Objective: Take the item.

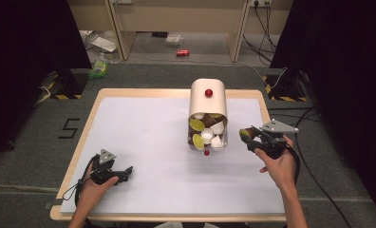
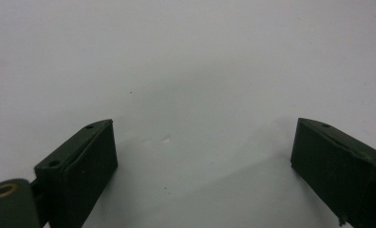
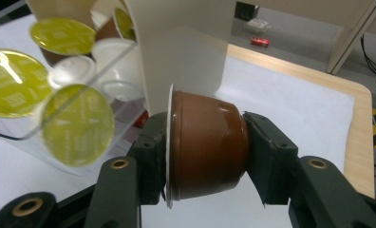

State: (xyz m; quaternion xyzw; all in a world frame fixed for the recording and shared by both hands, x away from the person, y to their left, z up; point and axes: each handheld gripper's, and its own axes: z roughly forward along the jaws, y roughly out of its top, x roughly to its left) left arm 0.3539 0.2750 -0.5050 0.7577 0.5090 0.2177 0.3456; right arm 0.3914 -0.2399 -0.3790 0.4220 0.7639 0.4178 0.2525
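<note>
The right gripper (image 1: 250,135) has its jaws closed on a brown coffee capsule (image 3: 206,145), held on its side just to the right of the capsule dispenser (image 1: 208,100) on the white counter (image 1: 143,137); the dispenser's clear tray (image 3: 72,152) holds many more capsules, so the work looks only partly done. The left gripper (image 2: 202,161) rests on the counter near its front left corner, jaws wide apart and empty.

**A carpeted room, dark at the sides**

A wooden table (image 1: 81,137) with a white sheet (image 1: 148,142) stands on grey carpet (image 1: 29,156). Black curtains (image 1: 338,57) hang on both sides. Behind, pale wooden furniture (image 1: 176,19) rises from the floor, where a red can (image 1: 182,52) and scattered litter (image 1: 103,45) lie. Cables (image 1: 264,28) trail from a wall socket. Yellow-black striped tape (image 1: 62,96) marks the stands.
</note>
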